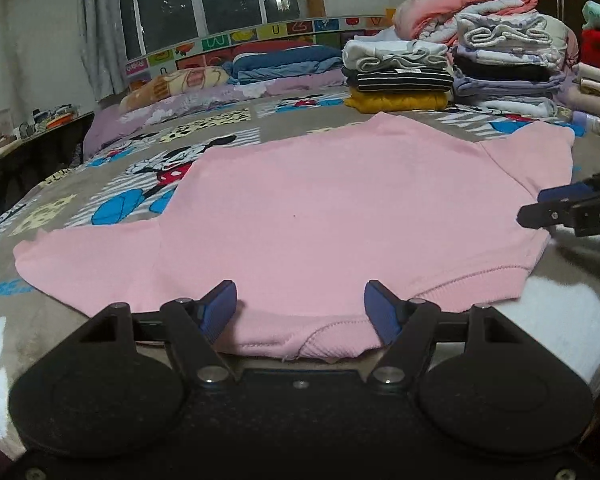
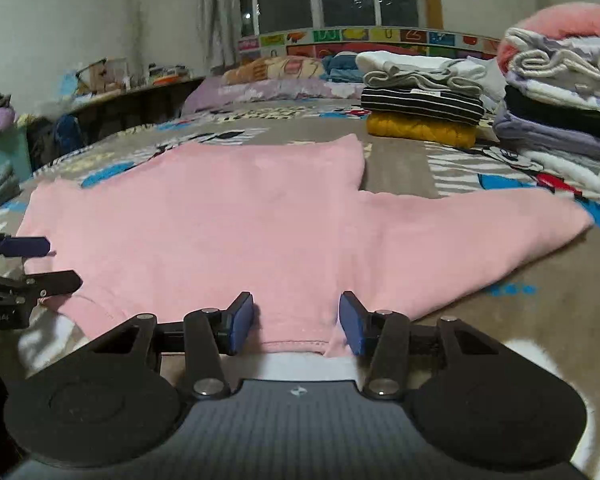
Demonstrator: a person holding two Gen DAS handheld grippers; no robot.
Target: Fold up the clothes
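A pink short-sleeved shirt [image 1: 320,216] lies spread flat on the bed, collar toward me; it also shows in the right wrist view [image 2: 228,224]. My left gripper [image 1: 300,308] is open, its blue pads either side of the near collar edge. My right gripper [image 2: 296,320] is open, its pads astride the near shoulder edge by the right sleeve [image 2: 480,236]. The right gripper's tips also show at the right edge of the left wrist view [image 1: 556,204]. The left gripper's tips show at the left edge of the right wrist view [image 2: 40,264].
The bed has a cartoon-print blanket [image 1: 148,168]. Stacks of folded clothes [image 1: 400,76] stand at the far right, with a taller pile [image 1: 508,52] beside them. Pillows [image 1: 188,84] lie at the headboard. A cluttered desk [image 2: 112,88] stands left of the bed.
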